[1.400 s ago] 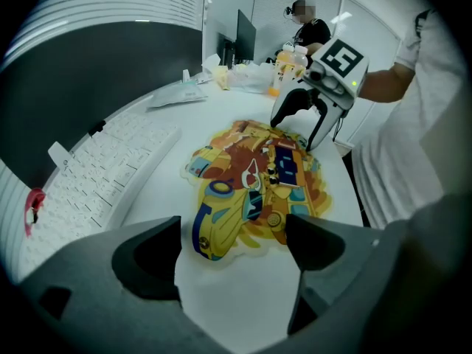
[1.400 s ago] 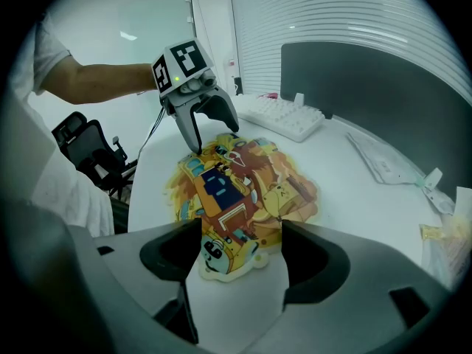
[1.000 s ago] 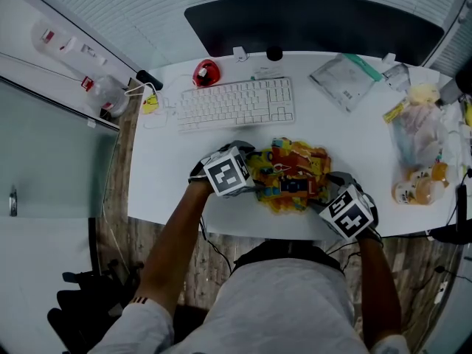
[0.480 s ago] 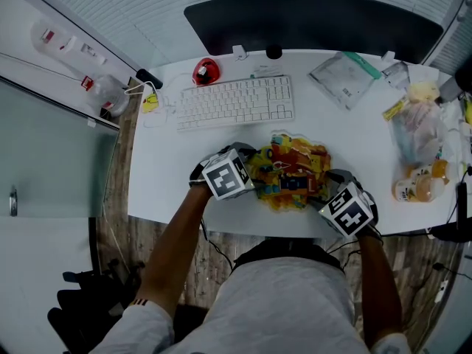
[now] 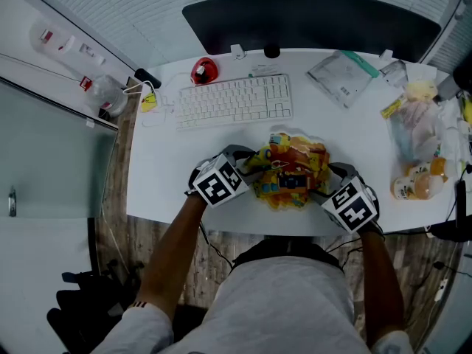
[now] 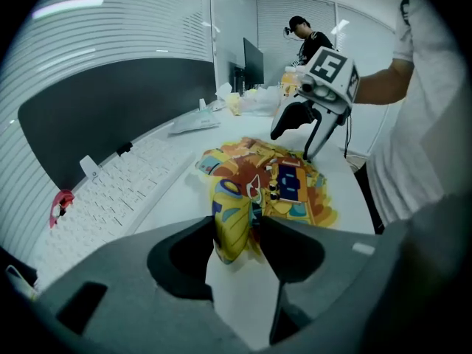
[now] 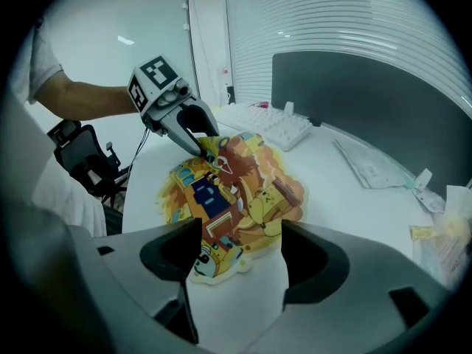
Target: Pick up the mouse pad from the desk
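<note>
The colourful cartoon-print mouse pad (image 5: 289,169) lies on the white desk (image 5: 162,161), between my two grippers. My left gripper (image 5: 249,164) is at its left edge, jaws closing. In the left gripper view a folded, lifted flap of the mouse pad (image 6: 234,220) is pinched between the left gripper's (image 6: 236,231) pads. The right gripper view also shows the left gripper (image 7: 199,144) holding that raised corner. My right gripper (image 5: 330,180) stands open at the pad's right side, the mouse pad's (image 7: 236,186) near edge lying flat below the right gripper's (image 7: 240,243) wide jaws.
A white keyboard (image 5: 234,100) and a red mouse (image 5: 205,71) lie behind the pad, before a dark monitor (image 5: 310,21). A plastic packet (image 5: 343,76) and bags of food (image 5: 417,142) crowd the right end. The desk's front edge (image 5: 258,227) is close below the pad.
The left gripper's jaws have closed from wide open onto the pad's left edge, which now stands folded up off the desk. The right gripper has hardly moved.
</note>
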Tool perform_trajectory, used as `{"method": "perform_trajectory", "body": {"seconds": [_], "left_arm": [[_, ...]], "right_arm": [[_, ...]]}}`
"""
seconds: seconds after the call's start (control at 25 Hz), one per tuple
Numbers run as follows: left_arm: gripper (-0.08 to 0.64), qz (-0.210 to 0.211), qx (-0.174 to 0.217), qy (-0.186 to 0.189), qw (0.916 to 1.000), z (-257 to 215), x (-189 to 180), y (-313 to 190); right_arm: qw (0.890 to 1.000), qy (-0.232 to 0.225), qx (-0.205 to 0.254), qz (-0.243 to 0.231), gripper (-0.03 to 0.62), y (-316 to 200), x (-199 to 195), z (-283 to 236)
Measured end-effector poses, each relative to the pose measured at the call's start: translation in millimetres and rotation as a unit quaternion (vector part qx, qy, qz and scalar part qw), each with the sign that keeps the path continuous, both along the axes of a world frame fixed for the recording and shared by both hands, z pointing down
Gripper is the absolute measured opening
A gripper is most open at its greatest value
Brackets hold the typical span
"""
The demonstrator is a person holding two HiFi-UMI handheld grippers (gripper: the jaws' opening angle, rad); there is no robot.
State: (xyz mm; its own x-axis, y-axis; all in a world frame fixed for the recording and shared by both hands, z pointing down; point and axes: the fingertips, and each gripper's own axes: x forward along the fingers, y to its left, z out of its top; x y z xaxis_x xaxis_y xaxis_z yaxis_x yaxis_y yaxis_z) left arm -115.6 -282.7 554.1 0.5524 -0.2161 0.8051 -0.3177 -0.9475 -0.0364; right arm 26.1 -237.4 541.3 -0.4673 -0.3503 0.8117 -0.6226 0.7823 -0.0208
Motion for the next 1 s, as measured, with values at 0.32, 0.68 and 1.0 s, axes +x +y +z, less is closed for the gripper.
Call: {"method": "perform_trajectory", "body": {"seconds": [0.32, 0.68, 1.0], "left_arm": [[0.179, 0.016, 0.078, 0.036, 0.9962, -14, 1, 1], [0.175, 0.061, 0.185, 0.079, 0.9776, -38, 7, 7], [0.175, 0.066, 0.222, 0.083, 0.9693, -49, 11, 10]], "right_arm": [[0.998, -0.032, 0.006, 0.047, 0.295, -26, 23, -8], [0.997, -0.072, -0.014, 0.039, 0.295, -47, 32, -8], [0.989, -0.137, -0.042, -0.023, 0.291, -49, 10, -17]]}}
